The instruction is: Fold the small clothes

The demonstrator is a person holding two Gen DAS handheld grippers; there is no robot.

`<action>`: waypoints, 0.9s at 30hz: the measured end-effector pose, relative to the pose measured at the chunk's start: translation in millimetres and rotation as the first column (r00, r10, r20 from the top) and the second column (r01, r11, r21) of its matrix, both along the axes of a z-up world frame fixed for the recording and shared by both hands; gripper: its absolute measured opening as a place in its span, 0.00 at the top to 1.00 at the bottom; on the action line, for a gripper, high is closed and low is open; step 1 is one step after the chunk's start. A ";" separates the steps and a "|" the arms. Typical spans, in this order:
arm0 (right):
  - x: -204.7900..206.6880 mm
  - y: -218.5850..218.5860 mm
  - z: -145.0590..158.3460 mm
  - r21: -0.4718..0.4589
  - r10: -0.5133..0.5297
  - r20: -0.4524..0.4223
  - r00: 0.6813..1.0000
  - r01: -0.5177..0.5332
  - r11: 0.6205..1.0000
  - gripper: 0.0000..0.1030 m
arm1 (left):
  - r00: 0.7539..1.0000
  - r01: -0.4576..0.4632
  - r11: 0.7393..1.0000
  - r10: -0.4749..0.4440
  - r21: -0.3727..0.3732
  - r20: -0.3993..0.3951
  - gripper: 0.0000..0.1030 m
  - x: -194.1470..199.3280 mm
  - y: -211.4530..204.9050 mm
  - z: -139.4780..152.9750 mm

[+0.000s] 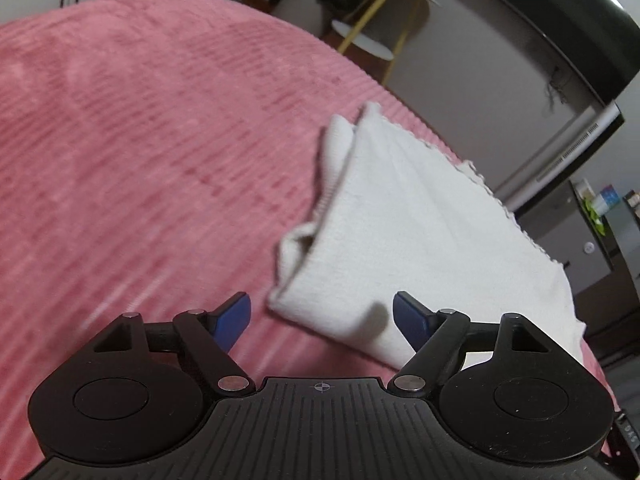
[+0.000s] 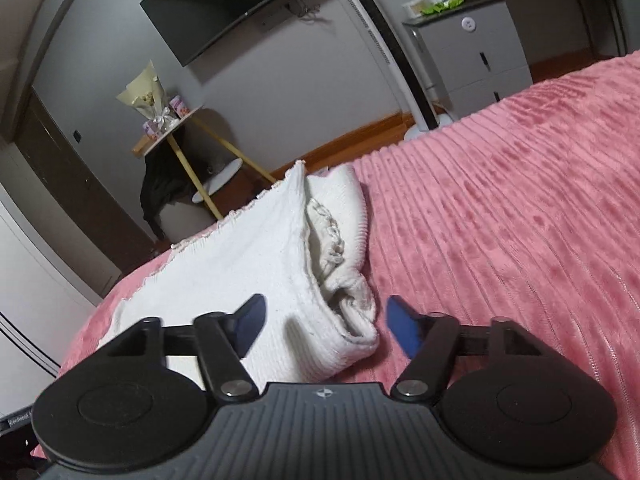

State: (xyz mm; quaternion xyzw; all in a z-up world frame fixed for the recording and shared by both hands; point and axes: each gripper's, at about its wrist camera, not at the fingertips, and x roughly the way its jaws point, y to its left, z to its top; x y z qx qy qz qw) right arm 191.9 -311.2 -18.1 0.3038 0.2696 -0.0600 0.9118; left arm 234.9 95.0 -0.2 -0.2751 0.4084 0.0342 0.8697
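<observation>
Left wrist: white garment [image 1: 420, 232] long axis runs away from cam; both grippers spread, nothing pinched.

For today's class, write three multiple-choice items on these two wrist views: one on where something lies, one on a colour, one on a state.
1. Where does the white knit garment lie?
A. on the pink bedspread
B. on the round side table
C. on the floor

2. What colour are the claw fingertips?
A. red
B. blue
C. yellow

3. How does the left claw stand?
A. shut on the garment
B. open, pressing on nothing
C. shut and empty

Key: 1 A, the garment rests on the ribbed pink cover near the bed's edge; 2 B, blue pads show in both views; 3 B, a wide gap separates its fingertips, with only the garment's corner lying below it.
</observation>
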 end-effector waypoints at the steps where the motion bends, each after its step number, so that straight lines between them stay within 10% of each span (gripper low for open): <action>1: -0.6 -2.2 -2.0 0.017 0.007 -0.002 1.000 -0.007 1.000 0.40 | 1.000 0.008 1.000 -0.008 -0.005 -0.016 0.20 2.6 -2.3 -2.2; 11: 7.7 -16.1 -26.2 0.229 0.050 -0.002 0.999 -0.048 0.972 0.40 | 0.999 -0.030 0.995 0.029 -0.090 -0.014 0.23 19.7 -3.9 -10.1; 14: 11.4 -13.4 -28.3 0.207 0.035 -0.017 0.999 -0.031 0.978 0.78 | 1.000 -0.015 0.999 0.015 -0.030 -0.018 0.53 23.6 -7.4 -9.3; 16: 11.6 -14.7 -29.9 0.212 0.029 -0.020 0.999 -0.024 0.977 0.83 | 0.999 -0.005 1.000 0.004 -0.017 -0.035 0.74 26.5 -5.5 -10.1; 27: 6.0 17.6 8.2 -0.174 0.020 -0.029 0.999 -0.025 0.984 0.87 | 0.999 0.024 0.995 -0.028 0.101 0.032 0.80 18.7 0.8 12.4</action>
